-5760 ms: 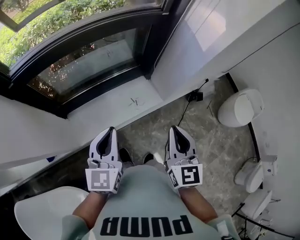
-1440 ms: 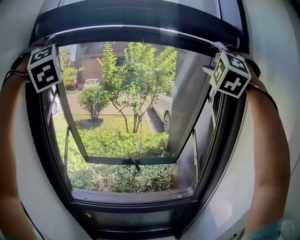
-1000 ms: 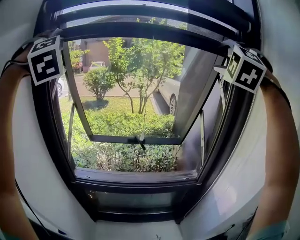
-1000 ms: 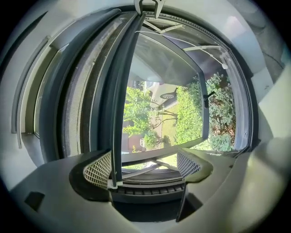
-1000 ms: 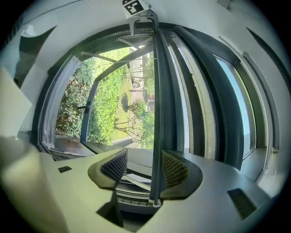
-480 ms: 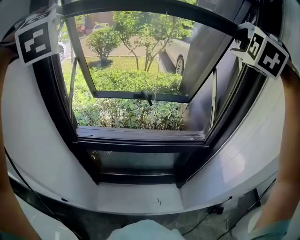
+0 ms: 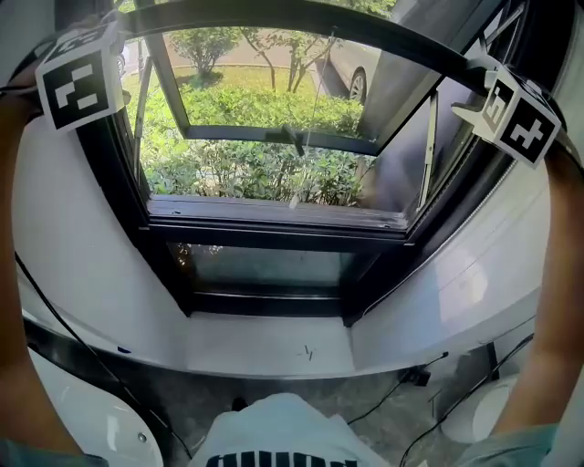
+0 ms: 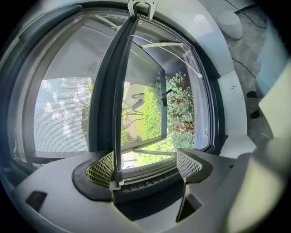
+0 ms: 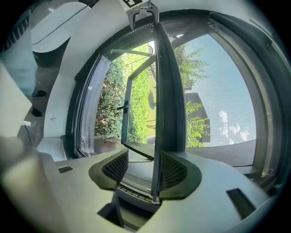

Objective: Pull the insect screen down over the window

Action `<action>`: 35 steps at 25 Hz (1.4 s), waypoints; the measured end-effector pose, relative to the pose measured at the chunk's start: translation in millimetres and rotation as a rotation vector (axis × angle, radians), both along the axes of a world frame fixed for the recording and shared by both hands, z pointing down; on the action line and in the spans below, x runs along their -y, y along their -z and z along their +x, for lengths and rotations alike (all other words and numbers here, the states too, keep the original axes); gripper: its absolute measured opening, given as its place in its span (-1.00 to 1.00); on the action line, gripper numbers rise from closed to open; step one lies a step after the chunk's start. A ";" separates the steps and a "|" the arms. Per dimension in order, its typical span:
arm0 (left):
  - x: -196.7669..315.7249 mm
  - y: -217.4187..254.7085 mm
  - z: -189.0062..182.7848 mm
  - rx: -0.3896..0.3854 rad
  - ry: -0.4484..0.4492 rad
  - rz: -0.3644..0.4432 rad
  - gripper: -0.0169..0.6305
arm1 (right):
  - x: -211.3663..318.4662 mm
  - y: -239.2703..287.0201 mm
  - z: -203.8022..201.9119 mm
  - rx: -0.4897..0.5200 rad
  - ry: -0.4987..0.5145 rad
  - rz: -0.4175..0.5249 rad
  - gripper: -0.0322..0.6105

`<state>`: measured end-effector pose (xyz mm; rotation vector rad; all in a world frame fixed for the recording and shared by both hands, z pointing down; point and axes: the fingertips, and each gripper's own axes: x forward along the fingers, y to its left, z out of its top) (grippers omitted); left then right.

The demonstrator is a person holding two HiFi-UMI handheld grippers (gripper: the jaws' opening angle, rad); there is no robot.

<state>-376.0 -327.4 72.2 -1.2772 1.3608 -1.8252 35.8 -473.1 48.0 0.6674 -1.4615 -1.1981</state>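
Note:
The insect screen's dark bottom bar (image 7: 301, 16) arches across the top of the head view, over the open window frame (image 7: 274, 235). My left gripper (image 8: 144, 166) has the bar (image 8: 109, 91) running between its jaws, against the left pad (image 8: 101, 169), with a gap to the other pad. My right gripper (image 9: 144, 170) has the bar (image 9: 169, 91) between its jaws, against the right pad (image 9: 175, 170); these jaws are closing. Grey mesh (image 8: 59, 113) (image 9: 223, 109) shows behind the bar. A thin pull cord (image 7: 315, 109) hangs from the bar's middle.
The glass sash (image 7: 274, 137) is swung outward over green bushes. A white ledge (image 7: 274, 351) lies below the frame. On the stone floor lie a black cable (image 7: 401, 378), a toilet (image 7: 474, 415) at the right and a white basin (image 7: 91, 429) at the left.
Both grippers, earlier low at my waist, are now up at the bar. Over the last second the bar and both marker cubes have come down towards the window's lower frame.

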 end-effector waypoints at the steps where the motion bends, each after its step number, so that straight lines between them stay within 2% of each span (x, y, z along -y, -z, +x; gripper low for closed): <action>1: -1.1 -5.8 1.0 0.001 0.004 -0.008 0.42 | 0.1 -6.9 -0.1 -0.003 0.001 -0.008 -0.20; 16: -16.4 -95.7 9.0 -0.051 0.003 -0.167 0.42 | -7.7 -97.0 7.5 -0.081 -0.014 -0.143 -0.20; 23: -22.2 -156.6 5.8 -0.073 0.007 -0.236 0.42 | -7.3 -157.0 13.2 -0.096 -0.023 -0.212 -0.20; 29: -23.5 -208.1 5.6 -0.060 0.011 -0.280 0.42 | -4.9 -208.5 13.3 -0.077 -0.012 -0.227 -0.20; 35: -29.5 -275.7 1.1 -0.082 0.031 -0.363 0.42 | -5.6 -273.0 15.4 -0.087 -0.007 -0.269 -0.20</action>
